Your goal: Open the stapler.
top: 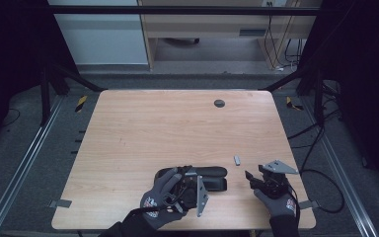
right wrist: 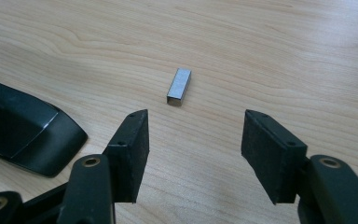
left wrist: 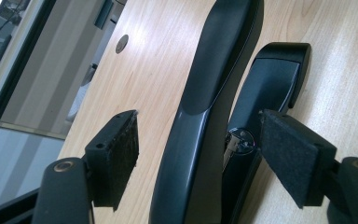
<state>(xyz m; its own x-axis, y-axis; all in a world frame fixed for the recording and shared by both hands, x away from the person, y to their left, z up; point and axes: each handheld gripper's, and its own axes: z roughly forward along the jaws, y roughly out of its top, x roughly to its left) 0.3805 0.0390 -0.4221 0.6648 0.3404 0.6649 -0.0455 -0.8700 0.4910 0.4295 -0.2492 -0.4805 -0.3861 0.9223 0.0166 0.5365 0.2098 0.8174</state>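
Evidently steadying: left hand-held gripper (left wrist: 198,154), jaws spread either side of the opened black stapler (top: 197,178) near the table's (top: 177,123) front edge, pads not yet pressing, probably bracing it for loading. Farther right, right hand-held gripper (right wrist: 193,149) agape, aimed at the small strip of staples (right wrist: 179,86) lying just beyond, toward the front right corner.

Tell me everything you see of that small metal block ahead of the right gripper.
The staple strip is a short, silvery-grey metal bar with a hollow, channel-like end facing the camera. It lies flat on the wooden table, apart from the black stapler and touched by nothing. The right gripper sits just short of it, jaws open wider than the strip.
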